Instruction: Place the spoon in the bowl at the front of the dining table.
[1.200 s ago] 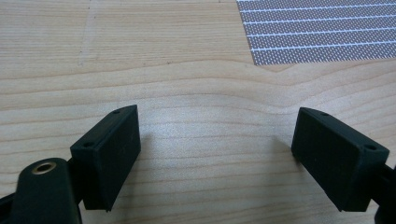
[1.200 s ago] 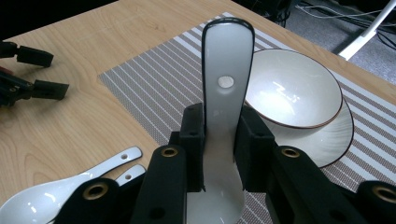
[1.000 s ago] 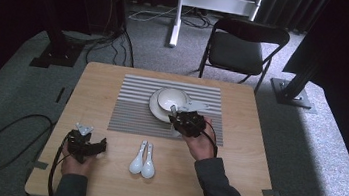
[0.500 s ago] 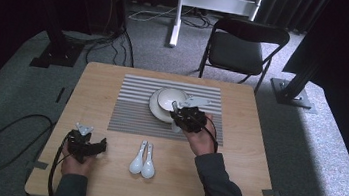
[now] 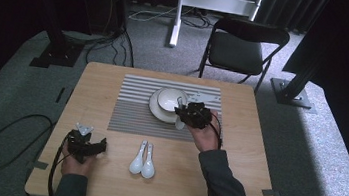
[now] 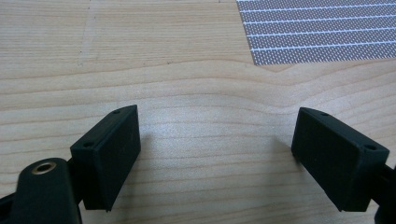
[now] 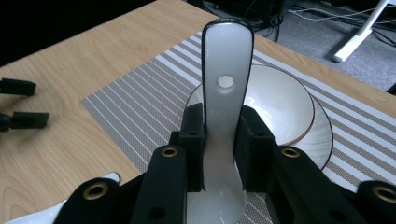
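Right gripper (image 7: 223, 154) clamps a white spoon (image 7: 226, 93) by its handle, over the bowl (image 7: 280, 105) on the striped mat (image 7: 140, 107) — left gripper (image 6: 217, 154) spread wide, holding nothing, over bare table (image 6: 140, 46) near the mat corner.

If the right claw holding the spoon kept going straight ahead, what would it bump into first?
Probably the white bowl on its plate. The right claw grips a white spoon whose handle end pokes forward over the bowl, so the spoon would likely touch first, though depth is hard to judge.
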`<state>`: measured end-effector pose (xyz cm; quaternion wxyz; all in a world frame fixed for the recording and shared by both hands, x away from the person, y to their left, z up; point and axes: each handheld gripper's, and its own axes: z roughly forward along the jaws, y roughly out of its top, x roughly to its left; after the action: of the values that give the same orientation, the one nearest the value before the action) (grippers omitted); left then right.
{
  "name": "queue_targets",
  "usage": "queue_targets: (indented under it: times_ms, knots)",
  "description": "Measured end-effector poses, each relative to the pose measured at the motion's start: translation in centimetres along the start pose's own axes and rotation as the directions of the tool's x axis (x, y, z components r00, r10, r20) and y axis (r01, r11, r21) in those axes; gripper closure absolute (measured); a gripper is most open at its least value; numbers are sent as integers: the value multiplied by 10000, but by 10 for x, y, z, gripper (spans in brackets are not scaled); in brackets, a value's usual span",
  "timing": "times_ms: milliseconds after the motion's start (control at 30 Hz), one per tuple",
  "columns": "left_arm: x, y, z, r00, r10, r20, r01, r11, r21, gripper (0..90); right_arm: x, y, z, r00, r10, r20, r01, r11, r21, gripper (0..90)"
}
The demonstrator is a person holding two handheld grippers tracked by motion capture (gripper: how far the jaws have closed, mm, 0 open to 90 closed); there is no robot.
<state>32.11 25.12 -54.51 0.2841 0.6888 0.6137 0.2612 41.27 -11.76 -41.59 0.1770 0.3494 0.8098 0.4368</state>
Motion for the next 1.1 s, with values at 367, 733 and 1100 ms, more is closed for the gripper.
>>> queue_targets:
  times_ms: [367, 733, 1100]
  knots:
    - [0, 0, 0, 10000, 25, -2, -25, 10000, 17, 161, -11, 10, 0, 9997, 232, 52, -231, 9996, -178, 748]
    - [0, 0, 0, 10000, 8, 1, -8, 10000, 9, 161, -18, 14, 4, 9995, 246, 206, -242, 9995, -212, 748]
    - [0, 0, 0, 10000, 15, 6, -15, 10000, 9, 161, -25, 20, 7, 9991, 264, 333, -255, 9993, -270, 748]
